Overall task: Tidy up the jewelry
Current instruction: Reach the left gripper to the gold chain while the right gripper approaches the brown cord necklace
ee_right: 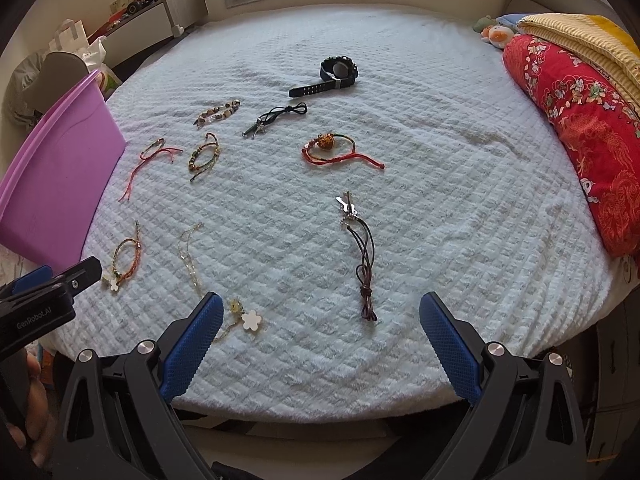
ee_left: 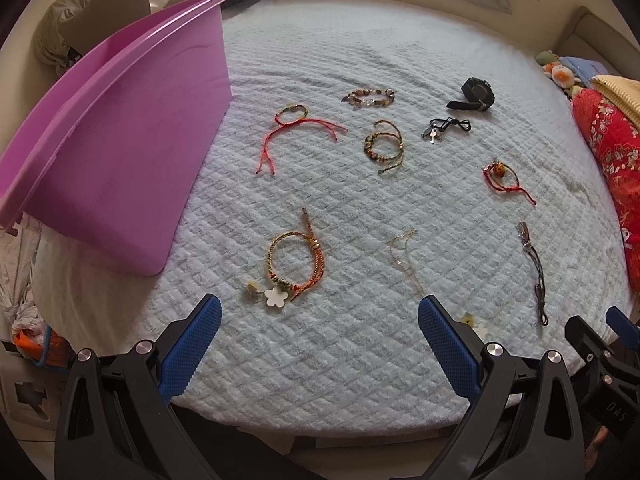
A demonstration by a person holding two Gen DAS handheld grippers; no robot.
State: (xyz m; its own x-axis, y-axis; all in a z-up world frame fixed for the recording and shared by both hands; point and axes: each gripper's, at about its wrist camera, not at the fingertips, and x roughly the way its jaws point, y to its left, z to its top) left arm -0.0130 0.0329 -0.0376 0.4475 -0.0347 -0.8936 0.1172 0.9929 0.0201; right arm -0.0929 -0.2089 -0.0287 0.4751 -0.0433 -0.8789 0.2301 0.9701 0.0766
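Note:
Several pieces of jewelry lie spread on a pale blue bedspread [ee_left: 340, 360]. A purple plastic bin [ee_left: 120, 140] stands at the left. Nearest my open left gripper [ee_left: 320, 312] lies an orange cord bracelet with a white flower charm [ee_left: 296, 264]. A thin gold chain [ee_left: 404, 256] lies beside it. Farther off are a red string bracelet [ee_left: 296, 128], two beaded bracelets [ee_left: 370, 96] [ee_left: 384, 144], a black watch [ee_left: 474, 94] and a red bracelet with a bead [ee_left: 506, 182]. My open right gripper [ee_right: 322, 312] hovers before a brown cord necklace [ee_right: 360, 248]. Neither gripper holds anything.
A red patterned quilt [ee_right: 580, 128] and a yellow blanket [ee_right: 580, 36] are piled along the right side of the bed, with plush toys [ee_right: 494, 30] behind. A black cord with a pendant [ee_right: 276, 116] lies mid-bed. Bags and a chair [ee_left: 80, 28] stand beyond the bin.

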